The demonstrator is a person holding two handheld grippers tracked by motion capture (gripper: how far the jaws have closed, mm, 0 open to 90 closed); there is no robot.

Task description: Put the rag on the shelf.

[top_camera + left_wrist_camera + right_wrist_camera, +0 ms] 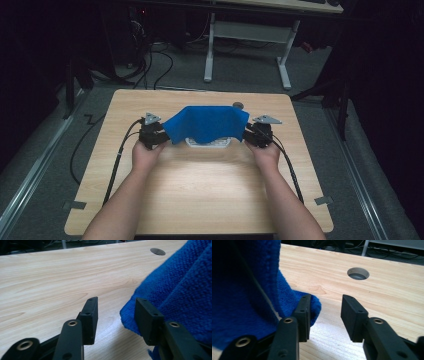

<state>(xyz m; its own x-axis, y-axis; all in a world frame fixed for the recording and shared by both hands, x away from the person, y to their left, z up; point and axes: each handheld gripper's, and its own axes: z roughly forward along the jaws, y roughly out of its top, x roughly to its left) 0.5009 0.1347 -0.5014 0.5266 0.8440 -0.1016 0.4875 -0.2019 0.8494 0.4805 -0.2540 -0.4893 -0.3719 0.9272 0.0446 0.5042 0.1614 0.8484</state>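
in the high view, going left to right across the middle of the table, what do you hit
left gripper with open jaws → blue towel, draped over a white thing that peeks out under its near edge → right gripper with open jaws, all on the wooden table.

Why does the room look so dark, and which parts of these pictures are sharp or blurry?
High view: light falls on the table, surroundings nearly black, blue cloth soft. Left gripper view: cloth weave crisp, nearest jaw parts blurred. Right gripper view: near cloth shadowed and blurry, table hole fairly sharp.
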